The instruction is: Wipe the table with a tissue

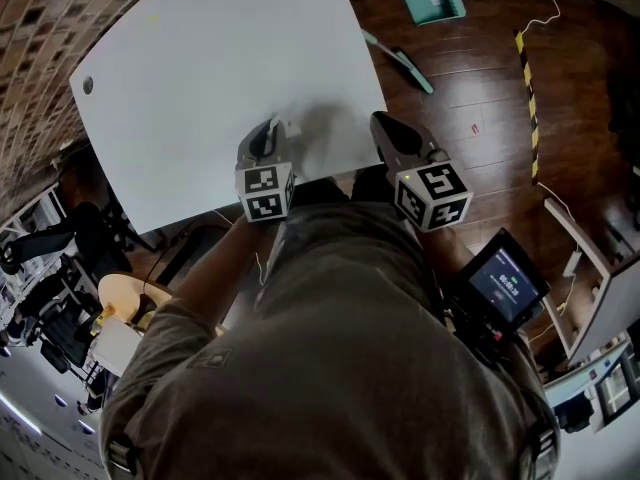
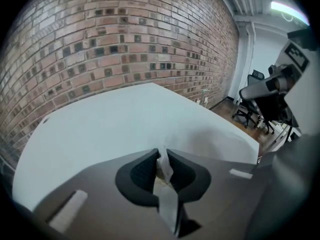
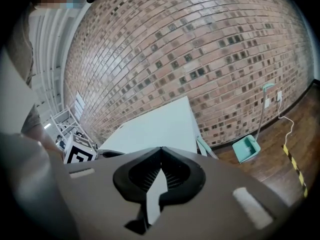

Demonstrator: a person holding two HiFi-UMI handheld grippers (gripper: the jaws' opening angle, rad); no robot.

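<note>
1 tissue [image 2: 164, 166] pinched in left tool [image 2: 162, 151] by table [image 2: 110, 119] edge; right tool [image 3: 162, 149] pressed tog.

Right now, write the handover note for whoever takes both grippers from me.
Left gripper: shut on the tissue, at the near edge of the white table.
Right gripper: shut, empty, beside the table's near right corner.
Done: tissue is in hand.
Unclear: whether the tissue touches the top, and how much has been wiped; no marks show.
Left: sweep the tissue across the table.
</note>
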